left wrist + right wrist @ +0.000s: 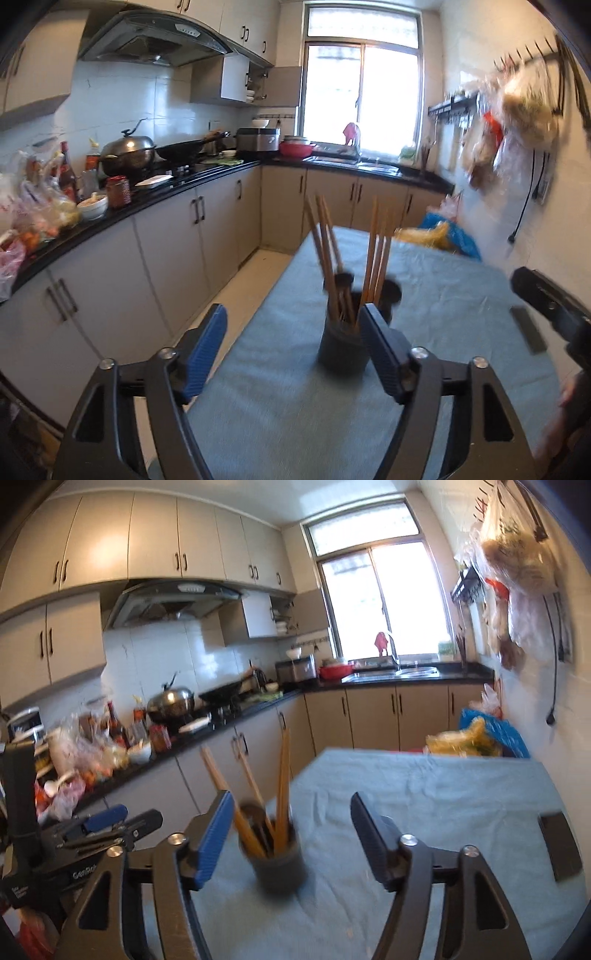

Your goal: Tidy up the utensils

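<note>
My left fingers [293, 343] are spread wide with nothing pinched; the dark utensil cup [341, 347] stands ahead between them, close to the right-hand pad and blurred. My right fingers [291, 836] are spread too and empty, and the same cup [279, 864] stands upright between them, nearer the left pad. Wooden chopsticks [325, 251] lean out of the cup. It stands on the blue-grey cloth [424, 797] covering the surface, and a dark flat rectangle [559, 847] lies well off to the right.
</note>
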`<state>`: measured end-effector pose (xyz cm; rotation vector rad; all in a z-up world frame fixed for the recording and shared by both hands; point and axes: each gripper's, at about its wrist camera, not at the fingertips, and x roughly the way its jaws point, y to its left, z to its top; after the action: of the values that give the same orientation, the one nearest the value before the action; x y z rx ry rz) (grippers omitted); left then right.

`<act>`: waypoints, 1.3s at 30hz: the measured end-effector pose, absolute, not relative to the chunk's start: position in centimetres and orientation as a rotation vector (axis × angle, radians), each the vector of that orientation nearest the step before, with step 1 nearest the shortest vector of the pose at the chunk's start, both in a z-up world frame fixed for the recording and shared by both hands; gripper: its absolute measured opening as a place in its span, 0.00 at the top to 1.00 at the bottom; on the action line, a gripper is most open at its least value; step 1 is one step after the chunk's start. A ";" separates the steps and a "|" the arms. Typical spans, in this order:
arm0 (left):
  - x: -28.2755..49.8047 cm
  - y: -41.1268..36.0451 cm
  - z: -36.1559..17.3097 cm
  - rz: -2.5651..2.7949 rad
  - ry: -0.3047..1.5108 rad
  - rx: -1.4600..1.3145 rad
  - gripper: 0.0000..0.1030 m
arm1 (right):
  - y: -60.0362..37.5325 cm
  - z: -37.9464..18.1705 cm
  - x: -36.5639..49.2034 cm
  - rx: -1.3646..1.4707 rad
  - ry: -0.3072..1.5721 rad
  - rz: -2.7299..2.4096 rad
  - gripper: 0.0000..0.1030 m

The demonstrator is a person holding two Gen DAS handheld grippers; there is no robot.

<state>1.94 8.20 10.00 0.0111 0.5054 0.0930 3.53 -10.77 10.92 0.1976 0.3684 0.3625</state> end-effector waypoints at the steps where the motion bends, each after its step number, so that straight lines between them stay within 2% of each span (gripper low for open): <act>1: 1.2 7.8 9.1 0.120 0.508 0.036 0.17 | -11.0 10.0 2.4 0.181 0.386 0.341 0.25; 4: -1.1 7.1 6.6 0.168 0.527 0.065 0.12 | -12.0 7.5 -0.2 0.171 0.429 0.287 0.15; 5: -1.7 6.8 5.6 0.177 0.550 0.074 0.08 | -12.4 6.5 -1.1 0.179 0.447 0.261 0.13; 7: -2.1 6.3 4.3 0.171 0.594 0.089 0.05 | -13.0 4.8 -2.1 0.191 0.495 0.209 0.09; 13: -2.3 6.0 2.5 0.216 0.642 0.111 0.03 | -11.8 1.9 -2.8 0.103 0.617 0.148 0.09; 39: 0.6 7.6 -0.3 0.225 0.761 0.119 0.03 | -8.1 0.0 -1.2 0.021 0.677 0.210 0.07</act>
<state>0.57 7.58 -0.25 0.1192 0.7608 0.2245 -1.16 -8.10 0.04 0.0214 0.6774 0.2100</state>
